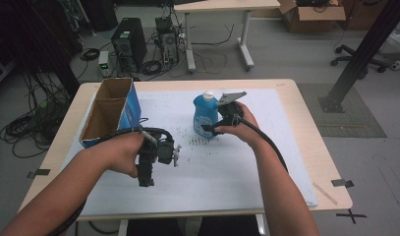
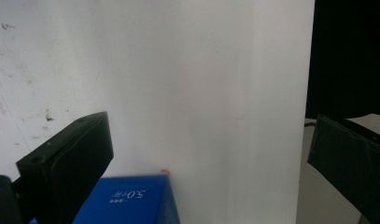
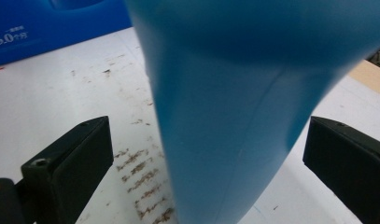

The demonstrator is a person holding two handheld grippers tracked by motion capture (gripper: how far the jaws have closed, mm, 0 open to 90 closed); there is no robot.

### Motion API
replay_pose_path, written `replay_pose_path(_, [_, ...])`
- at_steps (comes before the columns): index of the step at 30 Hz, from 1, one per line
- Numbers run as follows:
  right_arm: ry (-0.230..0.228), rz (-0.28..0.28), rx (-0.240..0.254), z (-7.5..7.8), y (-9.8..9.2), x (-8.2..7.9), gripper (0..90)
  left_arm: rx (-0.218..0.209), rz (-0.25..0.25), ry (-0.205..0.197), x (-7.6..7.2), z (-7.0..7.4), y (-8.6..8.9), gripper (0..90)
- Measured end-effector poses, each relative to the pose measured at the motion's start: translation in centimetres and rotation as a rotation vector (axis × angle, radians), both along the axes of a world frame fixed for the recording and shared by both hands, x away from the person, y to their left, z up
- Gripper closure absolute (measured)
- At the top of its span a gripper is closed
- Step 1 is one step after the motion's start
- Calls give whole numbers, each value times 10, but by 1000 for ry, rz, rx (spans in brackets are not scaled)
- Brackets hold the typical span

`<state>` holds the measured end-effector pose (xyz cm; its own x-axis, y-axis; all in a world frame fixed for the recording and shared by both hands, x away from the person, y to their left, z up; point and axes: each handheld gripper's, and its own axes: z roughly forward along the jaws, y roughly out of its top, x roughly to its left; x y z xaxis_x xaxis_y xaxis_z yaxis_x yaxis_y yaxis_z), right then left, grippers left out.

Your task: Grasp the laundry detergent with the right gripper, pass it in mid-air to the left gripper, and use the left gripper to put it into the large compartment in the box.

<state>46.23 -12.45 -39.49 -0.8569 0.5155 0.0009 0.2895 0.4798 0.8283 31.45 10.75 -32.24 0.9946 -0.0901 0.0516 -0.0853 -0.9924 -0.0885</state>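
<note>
Bench under a white sheet

A white sheet (image 1: 227, 167) is covering the wooden bench (image 1: 305, 123); a blue bottle (image 1: 205, 115) and an open blue box (image 1: 111, 110) are standing on it.

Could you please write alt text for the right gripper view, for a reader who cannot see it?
A blue plastic bottle stands close up between the right gripper's two open black jaws, with gaps on both sides. Behind it, a white table mat bears brown marks, and a blue cardboard box sits at upper left.
</note>
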Motion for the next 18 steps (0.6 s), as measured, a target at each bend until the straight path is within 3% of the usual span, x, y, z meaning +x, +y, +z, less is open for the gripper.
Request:
replay_pose_path(6, [-9, -17, 12, -4, 4, 0, 14, -3, 0, 1, -1, -1, 0, 4])
replay_pose_path(11, [-15, -38, 14, -8, 8, 0, 12, 26, -6, -15, -1, -3, 0, 4])
replay_pose_path(18, [-22, -70, 10, -12, 13, 0, 15, 12, -10, -20, -2, -1, 0, 4])
